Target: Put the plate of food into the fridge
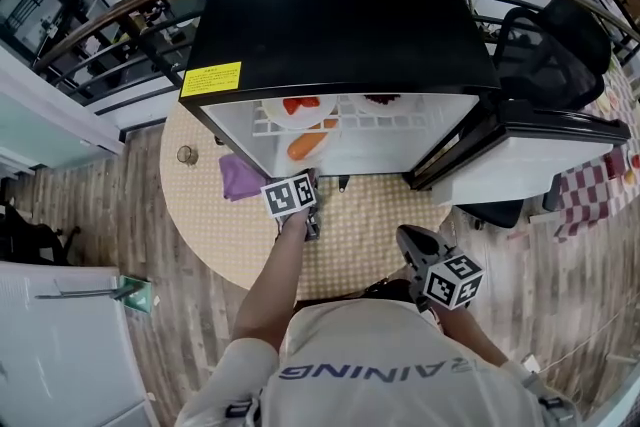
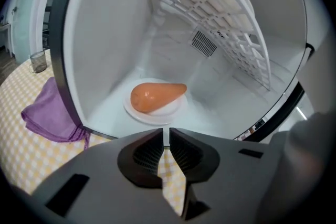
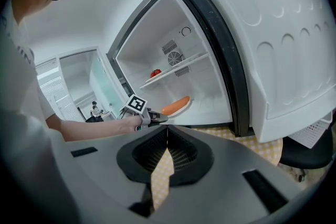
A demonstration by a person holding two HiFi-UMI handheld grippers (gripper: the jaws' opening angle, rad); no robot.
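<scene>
A white plate (image 2: pixel 157 107) carrying an orange piece of food (image 2: pixel 156 96) rests on the floor of the open black fridge (image 1: pixel 340 15); the plate (image 1: pixel 308 145) also shows in the head view. My left gripper (image 2: pixel 164 136) hovers just outside the fridge's front edge, shut and holding nothing, and apart from the plate. From above, the left gripper (image 1: pixel 306 183) is over the table right before the opening. My right gripper (image 3: pixel 167 136) is shut and empty, held back near my body (image 1: pixel 405 235). It looks at the plate (image 3: pixel 176 106) from the right.
The fridge door (image 1: pixel 540 150) stands open to the right. A wire shelf (image 2: pixel 231 34) above holds another plate with red food (image 1: pixel 300 107). A purple cloth (image 2: pixel 50 113) and a small glass (image 2: pixel 38 61) lie on the round checked table (image 1: pixel 370 225). A black chair (image 1: pixel 550 45) stands behind.
</scene>
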